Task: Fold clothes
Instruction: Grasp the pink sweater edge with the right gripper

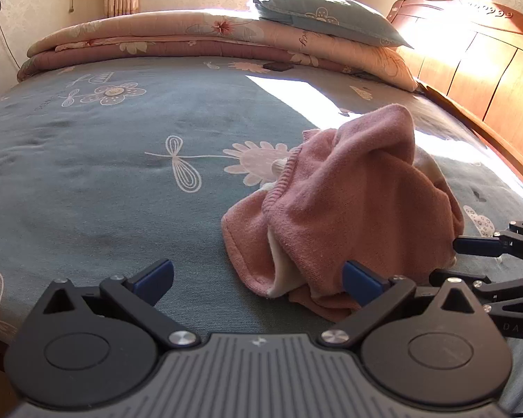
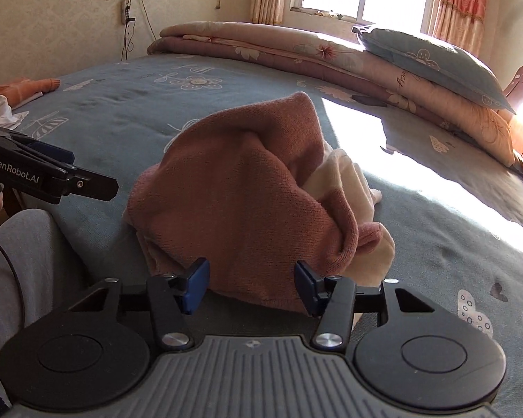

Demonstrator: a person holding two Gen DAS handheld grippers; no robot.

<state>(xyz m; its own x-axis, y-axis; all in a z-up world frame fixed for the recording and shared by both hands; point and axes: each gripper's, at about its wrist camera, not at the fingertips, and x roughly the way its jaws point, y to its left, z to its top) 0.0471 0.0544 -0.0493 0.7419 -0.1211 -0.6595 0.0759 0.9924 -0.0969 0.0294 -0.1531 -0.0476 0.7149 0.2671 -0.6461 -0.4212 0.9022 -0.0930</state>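
A crumpled pink knit garment with a cream lining [image 1: 348, 209] lies in a heap on the blue flowered bedsheet [image 1: 122, 174], near the bed's front edge. My left gripper [image 1: 258, 278] is open and empty, just short of the heap's left front, its right fingertip [image 1: 361, 280] at the cloth. In the right wrist view the same garment [image 2: 247, 195] fills the middle. My right gripper [image 2: 251, 284] is open, its jaws on either side of the garment's near hem, holding nothing. The right gripper also shows in the left wrist view [image 1: 484, 247], and the left gripper in the right wrist view [image 2: 73, 181].
A folded floral quilt [image 1: 209, 38] and a blue pillow [image 1: 327, 17] lie along the far side of the bed. A wooden headboard [image 1: 488, 80] stands at the right. Orange and white clothes [image 2: 14, 94] lie at the bed's left. My grey-trousered leg [image 2: 21, 264] is at the bed edge.
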